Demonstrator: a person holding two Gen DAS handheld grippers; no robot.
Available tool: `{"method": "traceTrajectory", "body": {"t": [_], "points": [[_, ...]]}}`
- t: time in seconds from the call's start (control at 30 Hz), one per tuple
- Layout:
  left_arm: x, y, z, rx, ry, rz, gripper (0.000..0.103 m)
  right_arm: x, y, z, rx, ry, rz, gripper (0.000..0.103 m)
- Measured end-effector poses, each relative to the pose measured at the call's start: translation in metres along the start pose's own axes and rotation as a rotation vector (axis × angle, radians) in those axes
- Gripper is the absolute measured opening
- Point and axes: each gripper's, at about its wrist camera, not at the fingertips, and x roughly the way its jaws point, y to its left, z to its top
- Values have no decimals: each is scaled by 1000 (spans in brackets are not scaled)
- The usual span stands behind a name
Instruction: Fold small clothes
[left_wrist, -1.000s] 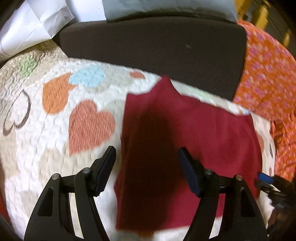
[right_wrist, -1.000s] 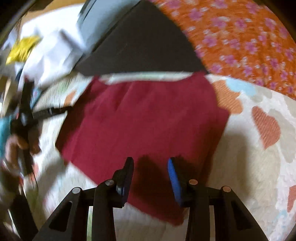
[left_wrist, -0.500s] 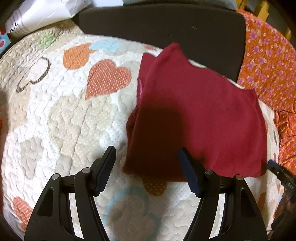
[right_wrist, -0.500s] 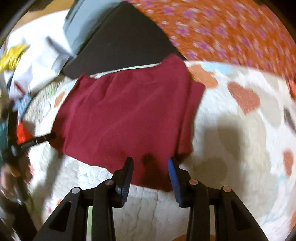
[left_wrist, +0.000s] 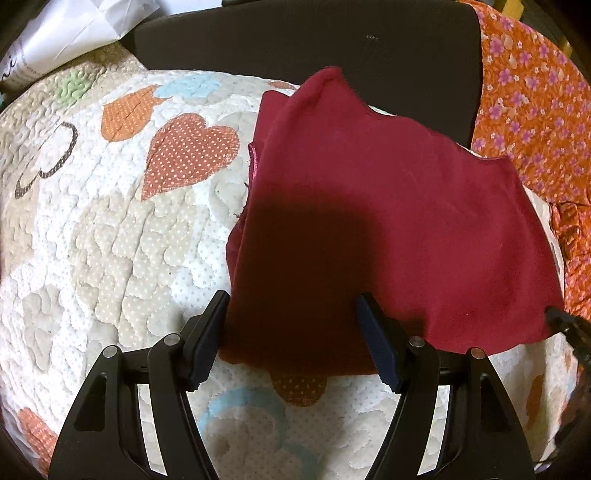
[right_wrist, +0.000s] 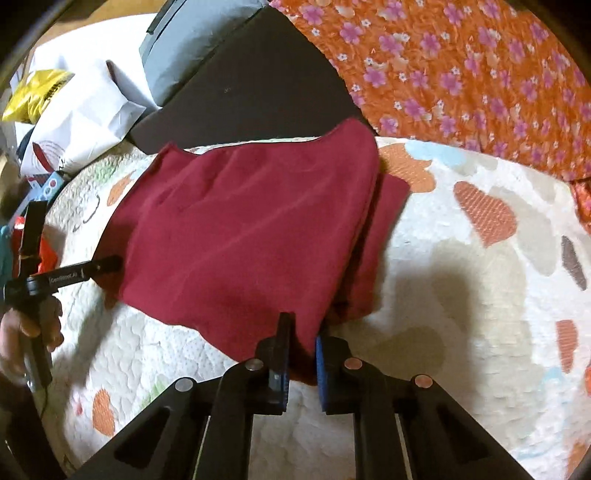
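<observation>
Maroon garment (right_wrist: 243, 229) partly folded on quilt (right_wrist: 461, 332); right gripper (right_wrist: 301, 354) closing on near corner, left gripper (left_wrist: 291, 332) spread; final folds remaining.

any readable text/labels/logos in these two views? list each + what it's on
"GenRobot.AI", white print along the black finger of the left gripper, seen in the right wrist view; small, so the reading is approximate.
Dark lettering on the yellow bag: too blurred to read.
Red round logo and print on the white bag: too small to read.
Dark marks on the white paper at the left wrist view's top left corner: cut off, unreadable.
Maroon cloth, quilt: no text.
</observation>
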Motion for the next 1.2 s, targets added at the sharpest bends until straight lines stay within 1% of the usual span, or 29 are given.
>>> {"method": "traceTrajectory", "body": {"t": [0.1, 0.13, 0.27, 0.33, 0.4, 0.47, 0.5, 0.53, 0.6, 0.63, 0.67, 0.7, 0.73, 0.8, 0.83, 0.87, 0.9, 0.93, 0.97, 1.0, 1.07, 1.1, 1.13, 1.17, 1.2], "points": [[2, 0, 0, -1, 0, 4, 71, 20, -3, -12, -14, 78, -21, 9], [2, 0, 0, -6, 1, 3, 71, 27, -3, -15, -16, 91, -29, 9], [-6, 7, 2, -34, -25, 11, 71, 13, -1, -6, -27, 90, -26, 9], [-11, 11, 2, -44, -43, 19, 71, 0, 1, -3, -21, 52, -41, 10], [-15, 15, 5, -68, -59, 37, 71, -11, 3, 1, 21, -17, -21, 15], [-16, 20, 7, -94, -65, 38, 71, -16, 6, 6, 61, -57, 32, 25], [-16, 22, 8, -105, -67, 34, 71, -13, 10, 9, 62, -54, 52, 32], [-16, 25, 9, -111, -68, 30, 71, -7, 13, 12, 56, -45, 32, 36], [-14, 30, 10, -125, -66, 9, 71, 0, 11, 14, 68, -43, -27, 36], [-13, 31, 11, -130, -60, -2, 71, 4, 3, 13, 108, -45, -36, 36], [-11, 34, 12, -137, -50, -18, 71, 8, -4, 14, 145, -49, -26, 37], [-9, 38, 13, -149, -42, -38, 71, 11, -12, 13, 190, -56, -12, 41], [-7, 39, 14, -158, -38, -57, 71, 15, -21, 10, 231, -55, -16, 46], [1, 42, 17, -169, -13, -101, 71, 22, -29, 8, 252, -33, -22, 46], [8, 43, 18, -173, 5, -118, 71, 26, -31, 7, 261, -33, 1, 46], [15, 44, 18, -180, 20, -134, 73, 29, -36, 6, 281, -47, 29, 47], [18, 43, 17, -182, 14, -145, 80, 32, -39, 6, 296, -58, 44, 49], [18, 42, 17, -174, -12, -155, 82, 34, -41, 5, 309, -67, 61, 51], [18, 38, 17, -159, -24, -147, 83, 36, -43, 4, 325, -78, 86, 53], [19, 34, 16, -136, -28, -131, 83, 39, -45, 3, 341, -86, 103, 53], [18, 26, 15, -89, -41, -125, 82, 44, -48, 3, 380, -109, 145, 53], [19, 24, 15, -79, -42, -126, 71, 46, -47, 4, 387, -112, 159, 51], [19, 21, 15, -72, -40, -136, 63, 48, -46, 4, 382, -113, 161, 47], [19, 19, 15, -70, -34, -143, 52, 49, -45, 5, 373, -113, 161, 38], [18, 16, 16, -69, -34, -149, 37, 49, -44, 6, 378, -111, 166, 33]]}}
